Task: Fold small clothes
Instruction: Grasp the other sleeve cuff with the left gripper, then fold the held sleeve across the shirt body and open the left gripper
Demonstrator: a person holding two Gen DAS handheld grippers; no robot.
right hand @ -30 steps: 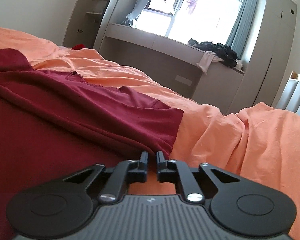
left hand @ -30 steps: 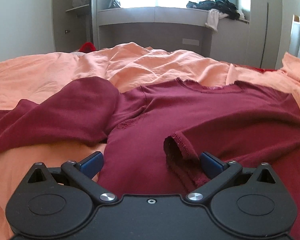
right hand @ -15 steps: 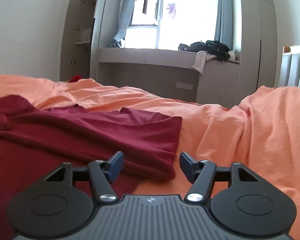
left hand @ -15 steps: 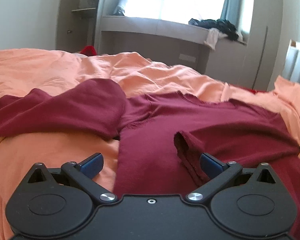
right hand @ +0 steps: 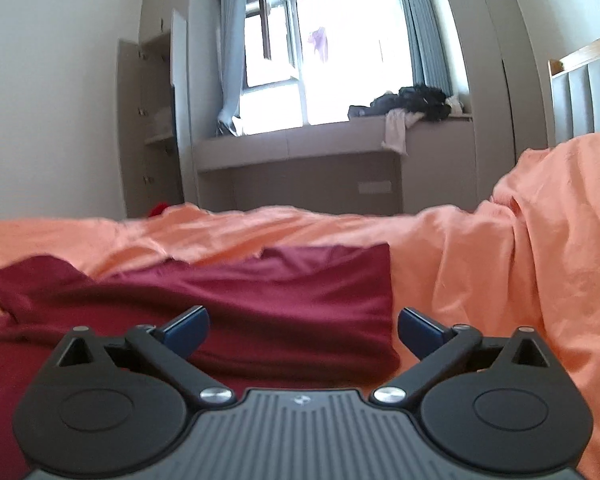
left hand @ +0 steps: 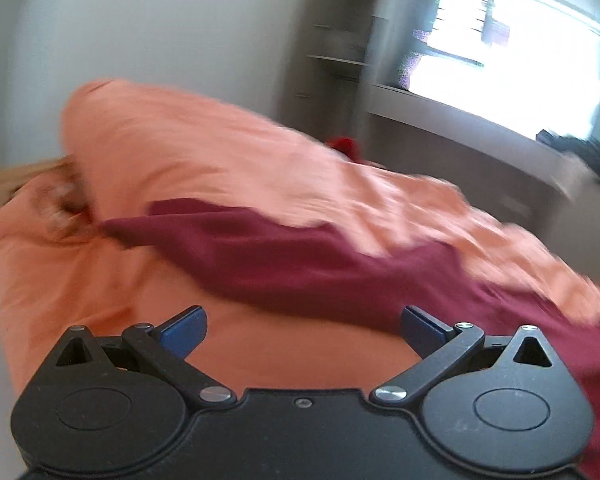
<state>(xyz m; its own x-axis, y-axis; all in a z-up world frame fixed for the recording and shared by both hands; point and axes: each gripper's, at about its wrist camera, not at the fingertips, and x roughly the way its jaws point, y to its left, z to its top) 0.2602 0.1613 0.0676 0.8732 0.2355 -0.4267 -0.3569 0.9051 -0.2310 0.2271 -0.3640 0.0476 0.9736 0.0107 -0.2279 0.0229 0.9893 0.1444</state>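
Observation:
A dark red long-sleeved top [right hand: 292, 300] lies spread on the orange bedsheet [right hand: 500, 272]. Its right side is folded over, and that folded edge sits between the blue pads of my right gripper [right hand: 302, 330], whose jaws are opening wide and press on nothing. In the blurred left wrist view, one long sleeve [left hand: 268, 256] of the top stretches across the sheet [left hand: 100, 304] to the left. My left gripper [left hand: 302, 330] hangs open just in front of that sleeve, over bare sheet, gripping nothing.
The sheet bunches into a high ridge [right hand: 548, 208] at the right. A window ledge [right hand: 300, 148] with a heap of dark clothes [right hand: 412, 100] runs along the far wall. Open shelves [right hand: 156, 128] stand at the left.
My right gripper has let go of the top's folded edge and spread from shut to wide open. My left gripper has swung left, from over the body of the top towards its outstretched sleeve.

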